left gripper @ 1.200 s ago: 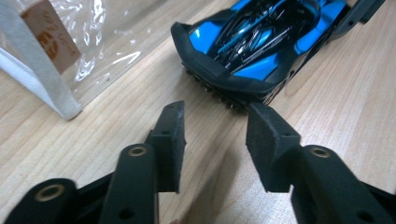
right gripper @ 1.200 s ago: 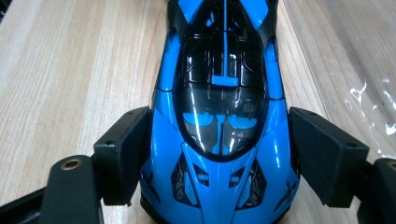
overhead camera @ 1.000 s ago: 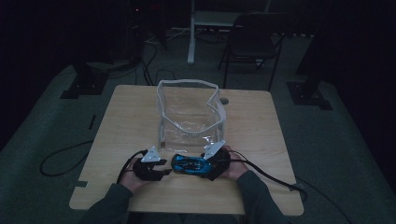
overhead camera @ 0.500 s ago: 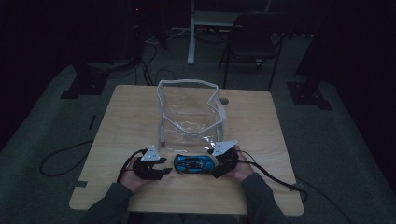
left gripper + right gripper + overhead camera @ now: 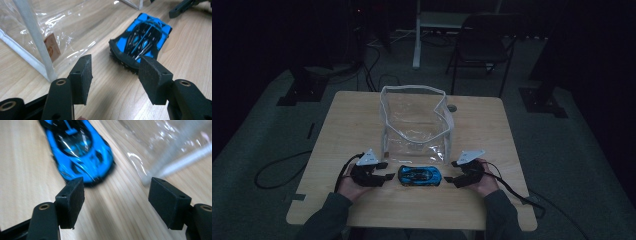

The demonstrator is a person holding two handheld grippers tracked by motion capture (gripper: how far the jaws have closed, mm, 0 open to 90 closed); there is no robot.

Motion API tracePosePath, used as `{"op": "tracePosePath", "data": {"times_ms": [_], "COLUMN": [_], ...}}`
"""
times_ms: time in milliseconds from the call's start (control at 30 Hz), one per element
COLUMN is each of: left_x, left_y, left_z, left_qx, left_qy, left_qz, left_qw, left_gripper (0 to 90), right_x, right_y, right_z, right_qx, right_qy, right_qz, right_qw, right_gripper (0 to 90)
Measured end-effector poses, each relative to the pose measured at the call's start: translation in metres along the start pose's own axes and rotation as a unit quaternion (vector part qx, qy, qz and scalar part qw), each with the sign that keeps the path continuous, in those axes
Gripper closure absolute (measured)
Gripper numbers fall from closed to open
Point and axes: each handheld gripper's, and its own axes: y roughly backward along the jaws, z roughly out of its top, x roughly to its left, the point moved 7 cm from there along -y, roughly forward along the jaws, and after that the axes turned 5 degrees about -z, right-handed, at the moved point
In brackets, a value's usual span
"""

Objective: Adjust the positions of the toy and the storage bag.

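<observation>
A blue and black toy car (image 5: 419, 175) lies on the wooden table (image 5: 492, 125), just in front of an empty clear plastic bag (image 5: 414, 125) with white edging that stands open. My left gripper (image 5: 386, 170) sits left of the car and my right gripper (image 5: 451, 171) right of it, both pointing at it and apart from it. In the left gripper view the car (image 5: 142, 42) lies beyond the open gripper (image 5: 116, 75), whose jaws have just been opening. In the right gripper view the car (image 5: 77, 150) lies ahead of the open gripper (image 5: 116, 197), whose jaws have just been closing on nothing.
The bag (image 5: 37, 37) has a small brown tag inside and stands close behind both grippers. A dark chair (image 5: 484, 40) and a white post stand beyond the table's far edge. Cables (image 5: 277, 167) lie on the floor at left. The room is dim.
My right gripper has drawn back to the right, away from the car's end, which it was against a second ago. The left gripper stays close to the car's other end.
</observation>
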Motion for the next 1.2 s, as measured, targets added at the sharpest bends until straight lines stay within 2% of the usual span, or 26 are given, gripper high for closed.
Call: {"op": "tracePosePath", "data": {"times_ms": [167,233,267,367,400,500,567,633,767,933,967,1033,1200], "left_x": [-0.002,-0.003,-0.005,-0.005,-0.011,-0.016,-0.016,-0.022,-0.025,-0.028,-0.029,-0.031,-0.035], "left_y": [0.002,0.001,-0.001,-0.002,-0.007,-0.013,-0.013,-0.020,-0.026,-0.032,-0.036,-0.040,-0.049], "left_z": [0.009,0.013,0.018,0.020,0.028,0.036,0.036,0.044,0.051,0.054,0.054,0.054,0.054], "left_qx": [-0.009,-0.008,-0.005,-0.003,0.002,0.007,0.007,0.013,0.019,0.033,0.040,0.047,0.057], "left_qy": [-0.007,-0.016,-0.026,-0.031,-0.049,-0.066,-0.066,-0.082,-0.096,-0.109,-0.117,-0.125,-0.134], "left_qz": [-0.001,-0.003,-0.005,-0.006,-0.016,-0.026,-0.026,-0.036,-0.045,-0.051,-0.058,-0.060,-0.066], "left_qw": [0.9999,0.9998,0.9996,0.9995,0.9987,0.9975,0.9975,0.9959,0.9942,0.9922,0.9906,0.9892,0.9871], "left_gripper": [43.9,43.8,43.5,42.3,40.9,38.1,36.7,33.9,30.9,30.0,30.0,29.6,29.1], "right_x": [-0.008,-0.009,-0.011,-0.012,-0.014,-0.014,-0.014,-0.014,-0.012,-0.012,-0.012,-0.012,-0.011], "right_y": [0.001,0.001,0.000,-0.001,-0.002,-0.002,-0.002,-0.003,-0.004,-0.004,-0.004,-0.004,-0.004], "right_z": [-0.009,-0.010,-0.013,-0.014,-0.017,-0.018,-0.018,-0.019,-0.019,-0.019,-0.019,-0.019,-0.019], "right_qx": [-0.001,-0.002,-0.005,-0.003,-0.003,-0.009,-0.010,-0.013,-0.009,-0.009,-0.009,-0.009,-0.008], "right_qy": [-0.017,-0.021,-0.027,-0.029,-0.026,-0.025,-0.023,-0.021,-0.010,-0.012,-0.011,-0.011,-0.012], "right_qz": [-0.021,-0.024,-0.029,-0.030,-0.034,-0.034,-0.035,-0.036,-0.041,-0.041,-0.041,-0.042,-0.042], "right_qw": [0.9996,0.9995,0.9992,0.9991,0.9991,0.9991,0.9991,0.9990,0.9990,0.9990,0.9990,0.9990,0.9990], "right_gripper": [28.5,28.4,28.4,28.4,28.1,27.8,27.8,25.8,23.8,23.8,23.7,23.5,22.9]}}
